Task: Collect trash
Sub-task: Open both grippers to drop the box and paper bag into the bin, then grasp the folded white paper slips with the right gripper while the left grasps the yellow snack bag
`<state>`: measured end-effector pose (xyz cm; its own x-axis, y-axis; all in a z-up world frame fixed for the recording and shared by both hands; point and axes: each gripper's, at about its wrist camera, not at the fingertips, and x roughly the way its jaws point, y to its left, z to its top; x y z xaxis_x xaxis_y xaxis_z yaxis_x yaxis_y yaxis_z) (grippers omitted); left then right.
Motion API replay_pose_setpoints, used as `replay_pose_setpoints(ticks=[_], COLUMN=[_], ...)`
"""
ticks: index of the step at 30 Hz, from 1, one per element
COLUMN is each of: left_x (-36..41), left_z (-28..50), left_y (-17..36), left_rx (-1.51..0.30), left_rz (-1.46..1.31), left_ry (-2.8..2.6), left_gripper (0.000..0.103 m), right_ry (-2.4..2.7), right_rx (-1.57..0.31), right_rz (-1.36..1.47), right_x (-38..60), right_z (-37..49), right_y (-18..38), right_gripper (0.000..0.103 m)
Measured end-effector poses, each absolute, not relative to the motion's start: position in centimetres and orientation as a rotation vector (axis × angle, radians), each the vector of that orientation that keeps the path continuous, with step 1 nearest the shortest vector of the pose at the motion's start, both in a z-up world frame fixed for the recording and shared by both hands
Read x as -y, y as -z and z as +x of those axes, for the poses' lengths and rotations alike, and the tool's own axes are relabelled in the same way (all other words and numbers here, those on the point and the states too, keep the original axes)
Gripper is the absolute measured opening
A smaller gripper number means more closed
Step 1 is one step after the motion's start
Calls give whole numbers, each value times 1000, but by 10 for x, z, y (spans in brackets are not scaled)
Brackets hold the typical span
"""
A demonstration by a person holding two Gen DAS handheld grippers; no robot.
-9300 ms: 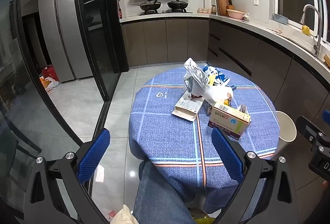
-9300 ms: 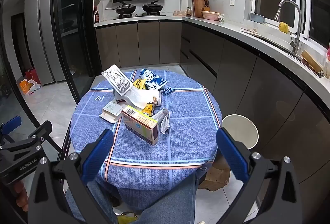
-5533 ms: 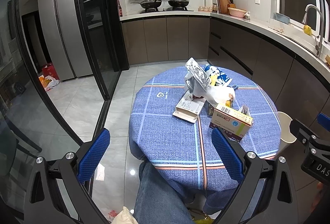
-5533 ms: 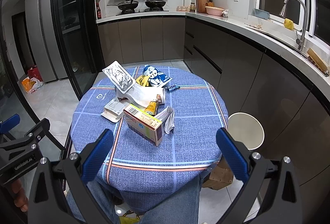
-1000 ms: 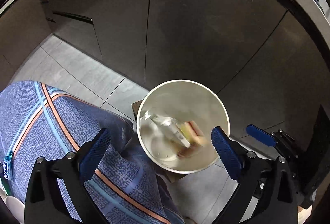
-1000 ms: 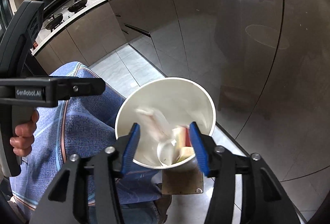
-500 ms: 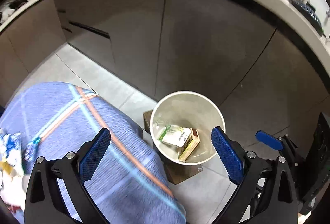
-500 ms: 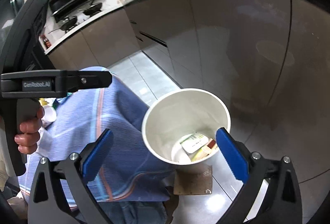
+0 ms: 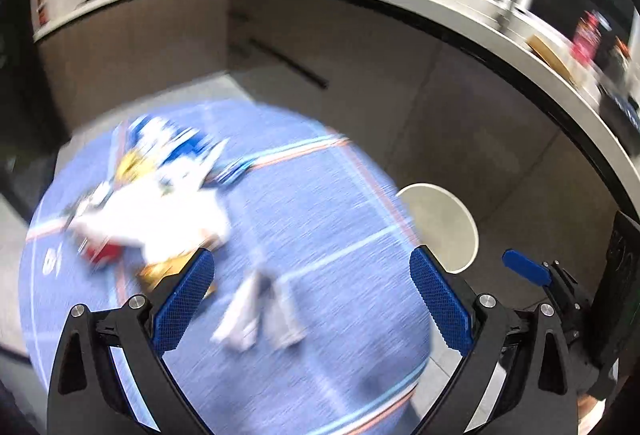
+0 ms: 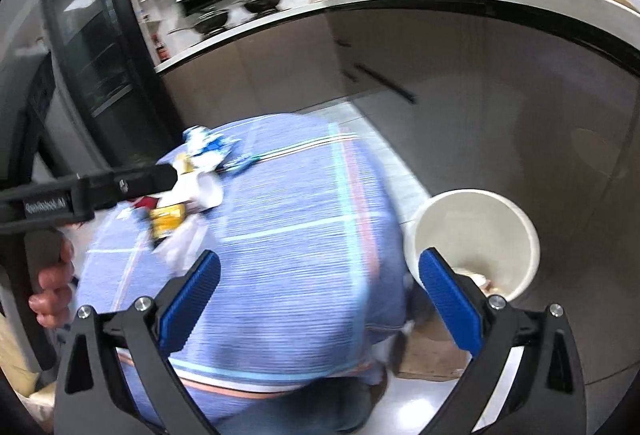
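Observation:
Both views are motion-blurred. A heap of wrappers and packets (image 9: 156, 203) lies on the round table under a blue checked cloth (image 9: 328, 195); a crumpled white piece (image 9: 248, 311) lies nearer. My left gripper (image 9: 310, 291) hangs open and empty above the table's near side. In the right wrist view the trash heap (image 10: 188, 191) sits at the table's far left. My right gripper (image 10: 318, 289) is open and empty over the table's edge, its right finger in front of the white bin (image 10: 472, 235). The bin (image 9: 440, 223) stands on the floor right of the table with some trash at its bottom.
Dark kitchen cabinets (image 10: 480, 83) and a counter curve behind the table and bin. A cardboard piece (image 10: 432, 359) lies under the bin. A hand (image 10: 50, 287) holding the left gripper's handle shows at the left of the right wrist view. The person's jeans show below the table edge.
Both grippers have lifted and swung left, away from above the bin and back over the table. The right jaws went from half closed to wide, dropping trash into the bin.

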<state>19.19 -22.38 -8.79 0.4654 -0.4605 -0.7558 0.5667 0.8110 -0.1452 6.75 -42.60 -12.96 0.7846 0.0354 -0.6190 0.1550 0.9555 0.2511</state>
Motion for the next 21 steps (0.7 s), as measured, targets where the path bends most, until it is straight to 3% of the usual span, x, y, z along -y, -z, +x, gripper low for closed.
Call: replay_pose_setpoints(ticks=[8,21], left_x=[131,84], left_z=[193,222], left_y=[107,132], left_rx=[-912,-962], left_rz=[127,80], left_ry=[481,388], left_gripper=[94,94], right_ry=[-102,-51], right_rx=[-745,-846], right_rz=[338,275], right_x=[356,306], right_z=[106,163], right_y=[139,160], right_gripper=[100,99])
